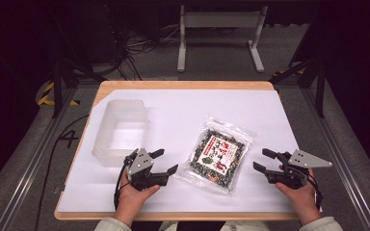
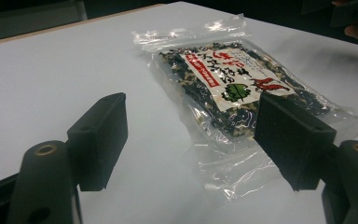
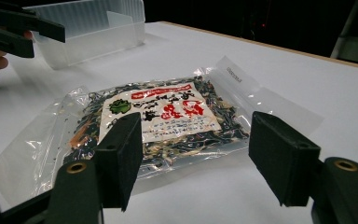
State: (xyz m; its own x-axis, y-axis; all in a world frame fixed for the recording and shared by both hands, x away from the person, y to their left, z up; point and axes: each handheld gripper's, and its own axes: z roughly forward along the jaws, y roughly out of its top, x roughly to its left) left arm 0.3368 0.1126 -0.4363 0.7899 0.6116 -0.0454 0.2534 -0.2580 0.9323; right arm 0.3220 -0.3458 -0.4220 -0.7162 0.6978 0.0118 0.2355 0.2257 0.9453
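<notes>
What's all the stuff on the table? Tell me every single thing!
Table: one, wooden edge with a white top.
Tub: one, clear frosted plastic, empty, far left of the table.
Snack bag: one, clear plastic with dark bits and a white, red and green label, lying flat in the middle, between the grippers.
Metal stand: one, white, on the floor behind the table.
Cables: several, dark, on the floor behind.
Left gripper: one, black, open, left of the bag.
Right gripper: one, black, open, right of the bag.
Hands: two, holding the grippers.

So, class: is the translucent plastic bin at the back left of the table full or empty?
Empty: through the plastic bin's open top, the high view shows bare floor, nothing inside.
</notes>
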